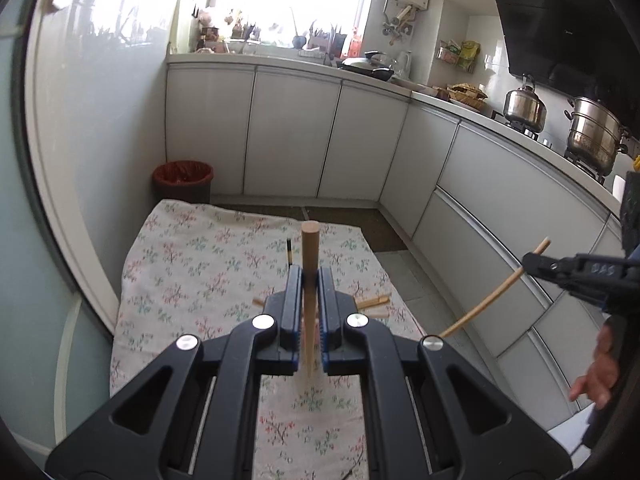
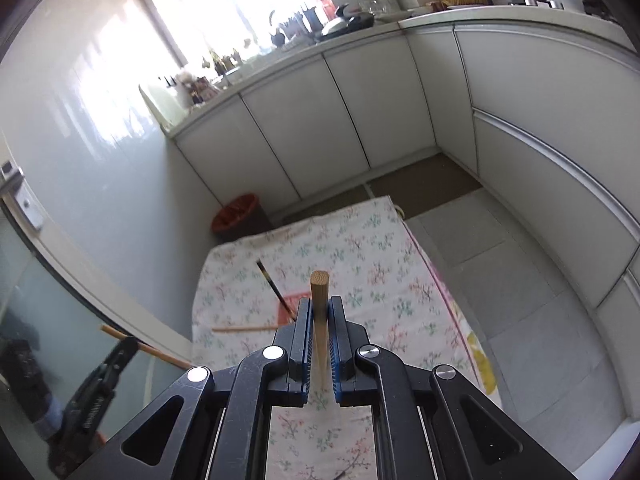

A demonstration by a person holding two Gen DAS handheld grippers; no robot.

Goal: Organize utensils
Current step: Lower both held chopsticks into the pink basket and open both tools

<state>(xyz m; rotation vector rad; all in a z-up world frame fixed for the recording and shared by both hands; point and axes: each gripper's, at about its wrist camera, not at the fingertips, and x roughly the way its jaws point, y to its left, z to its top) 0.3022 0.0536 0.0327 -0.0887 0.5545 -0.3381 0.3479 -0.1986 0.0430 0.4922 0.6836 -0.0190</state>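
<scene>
My left gripper (image 1: pixel 310 276) is shut on a light wooden chopstick (image 1: pixel 310 248) that points forward between the pads, held above the floral cloth (image 1: pixel 208 264). My right gripper (image 2: pixel 319 308) is shut on another wooden chopstick (image 2: pixel 319 292); it also shows in the left wrist view (image 1: pixel 496 292), held in the air at the right. More wooden chopsticks (image 1: pixel 374 303) and a dark chopstick (image 1: pixel 289 254) lie on the cloth. In the right wrist view a dark chopstick (image 2: pixel 274 286) and a wooden one (image 2: pixel 244 329) lie on the cloth (image 2: pixel 380 264).
A bin with a red liner (image 1: pixel 183 181) stands at the cloth's far left corner. White cabinets (image 1: pixel 288 132) run along the back and right. Pots (image 1: pixel 596 134) sit on the stove. A glass door (image 2: pixel 60 320) is at the left.
</scene>
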